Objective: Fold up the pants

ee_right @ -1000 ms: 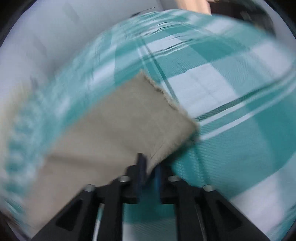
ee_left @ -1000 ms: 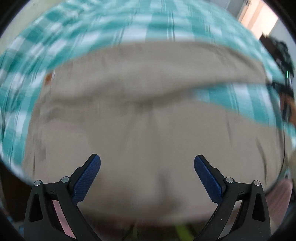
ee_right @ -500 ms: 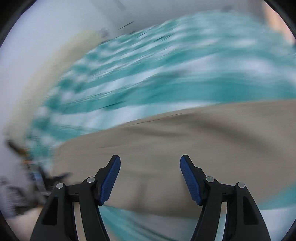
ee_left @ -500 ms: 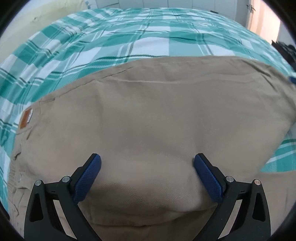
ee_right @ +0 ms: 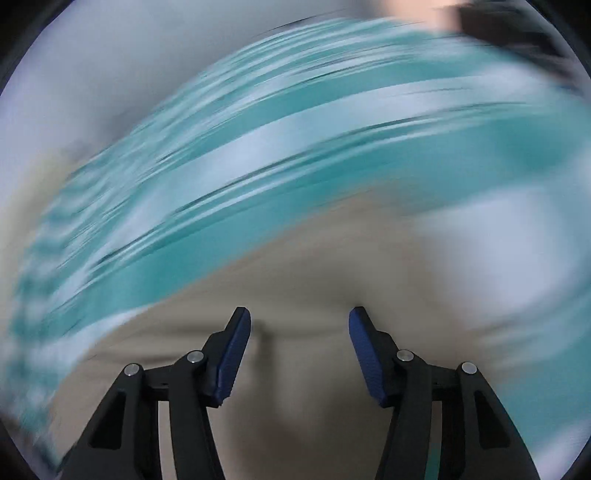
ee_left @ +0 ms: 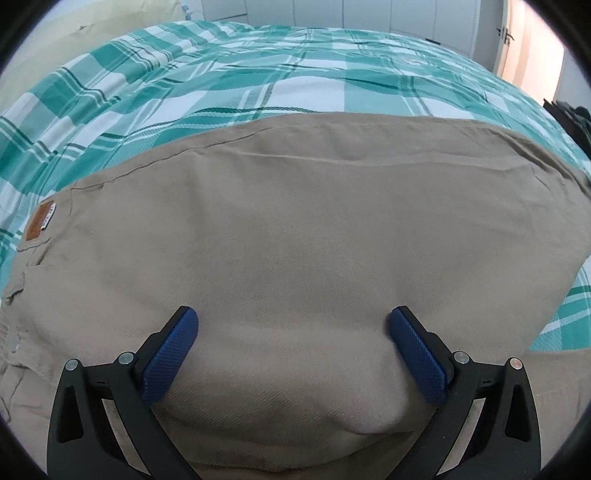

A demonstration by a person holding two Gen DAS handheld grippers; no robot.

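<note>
Beige pants [ee_left: 314,221] lie folded on a teal and white checked bedspread [ee_left: 258,81], a brown leather patch [ee_left: 40,221] at their left end. My left gripper [ee_left: 291,325] hangs low over the near fold, open wide, with a soft hump of cloth lying between its fingers, unpinched. The right wrist view is smeared by motion. There, my right gripper [ee_right: 299,321] has its jaws apart and closing above the pants [ee_right: 314,266]; I see no cloth pinched between the blue pads.
The bedspread [ee_right: 258,147] reaches far beyond the pants. White cupboard doors [ee_left: 369,14] and a lit doorway [ee_left: 532,55] stand behind the bed. Something dark [ee_left: 569,118] sits by the bed's right edge.
My right gripper let go of the pants' hem corner, opened, and swung over the cloth. My left gripper sank closer to the pants and then held still, staying open.
</note>
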